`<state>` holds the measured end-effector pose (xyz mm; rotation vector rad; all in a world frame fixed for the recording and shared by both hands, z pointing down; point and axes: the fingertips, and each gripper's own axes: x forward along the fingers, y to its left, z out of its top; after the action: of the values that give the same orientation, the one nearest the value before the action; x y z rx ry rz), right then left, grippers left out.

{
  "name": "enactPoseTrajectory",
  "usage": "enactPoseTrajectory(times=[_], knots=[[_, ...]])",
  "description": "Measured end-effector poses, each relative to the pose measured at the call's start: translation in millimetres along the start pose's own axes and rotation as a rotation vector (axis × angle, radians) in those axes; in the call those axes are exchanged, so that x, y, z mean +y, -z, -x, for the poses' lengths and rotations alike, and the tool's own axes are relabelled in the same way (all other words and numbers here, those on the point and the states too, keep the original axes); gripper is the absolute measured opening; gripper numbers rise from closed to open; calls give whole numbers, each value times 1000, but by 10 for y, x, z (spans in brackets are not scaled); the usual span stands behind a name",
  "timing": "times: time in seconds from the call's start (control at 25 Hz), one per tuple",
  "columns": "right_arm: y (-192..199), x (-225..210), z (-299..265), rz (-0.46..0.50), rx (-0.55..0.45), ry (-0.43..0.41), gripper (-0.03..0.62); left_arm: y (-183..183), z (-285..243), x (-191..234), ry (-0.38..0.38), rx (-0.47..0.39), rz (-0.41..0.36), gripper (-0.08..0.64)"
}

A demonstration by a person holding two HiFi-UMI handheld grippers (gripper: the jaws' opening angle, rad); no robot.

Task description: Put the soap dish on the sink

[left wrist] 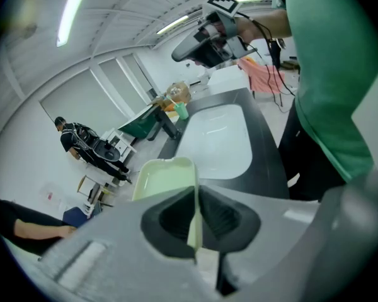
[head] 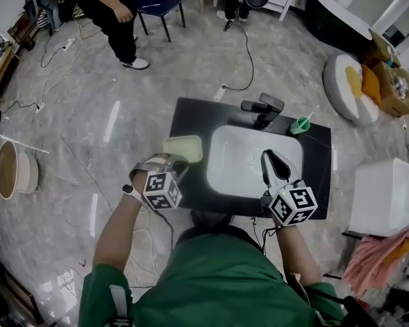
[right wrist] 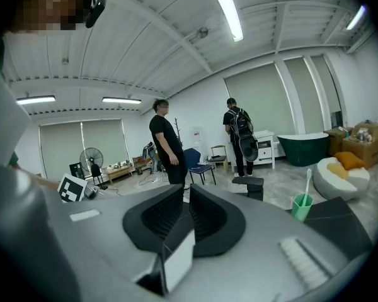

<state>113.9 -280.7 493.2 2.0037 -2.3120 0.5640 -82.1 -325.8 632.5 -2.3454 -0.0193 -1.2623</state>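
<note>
The soap dish (head: 183,148) is a pale green rectangular tray. It hangs over the left end of the black countertop (head: 191,114), beside the white sink basin (head: 242,162). My left gripper (head: 176,161) is shut on its near rim. In the left gripper view the soap dish (left wrist: 162,178) has its rim pinched edge-on between the jaws of my left gripper (left wrist: 195,214), with the basin (left wrist: 218,140) beyond. My right gripper (head: 271,159) hovers over the basin's right side, shut and holding nothing. In the right gripper view my right gripper (right wrist: 186,200) has its pads together.
A black faucet (head: 262,108) and a green cup with a toothbrush (head: 300,125) stand at the counter's back. A white box (head: 388,196) and a pink cloth (head: 378,257) are to the right. People stand on the floor beyond (head: 119,19), among cables.
</note>
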Motion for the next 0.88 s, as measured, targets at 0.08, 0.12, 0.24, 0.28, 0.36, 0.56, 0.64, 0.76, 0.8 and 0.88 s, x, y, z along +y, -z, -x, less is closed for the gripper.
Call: enactPoseTrajectory(times=[0.08,0.12,0.24,0.28,0.36,0.56,0.64,0.76,0.8,0.88], knots=[[72,-121,-63,-16,15,1,32,38,-167,43,8,10,-5,21],[119,-183,-92,-22,25,4,32,59,-254,58,11,14,-11,21],[272,-350,-157,-38,59,17,32,151,-521,88,22,29,-38,21],[321,-395,-171,-44,68,23,32,186,-601,96,31,34,-47,21],[406,-475,-197,-56,84,35,32,254,-744,121,50,39,-60,21],[544,-658,-243,-74,116,63,32,378,-1078,156,97,40,-57,21],[589,-712,-257,-80,123,72,32,436,-1211,156,115,44,-57,21],[639,-787,-291,-89,136,84,32,534,-1394,172,148,60,-68,21],[650,-807,-299,-91,139,88,32,563,-1444,177,161,67,-75,21],[672,-835,-299,-94,143,95,32,608,-1530,173,185,76,-89,21]])
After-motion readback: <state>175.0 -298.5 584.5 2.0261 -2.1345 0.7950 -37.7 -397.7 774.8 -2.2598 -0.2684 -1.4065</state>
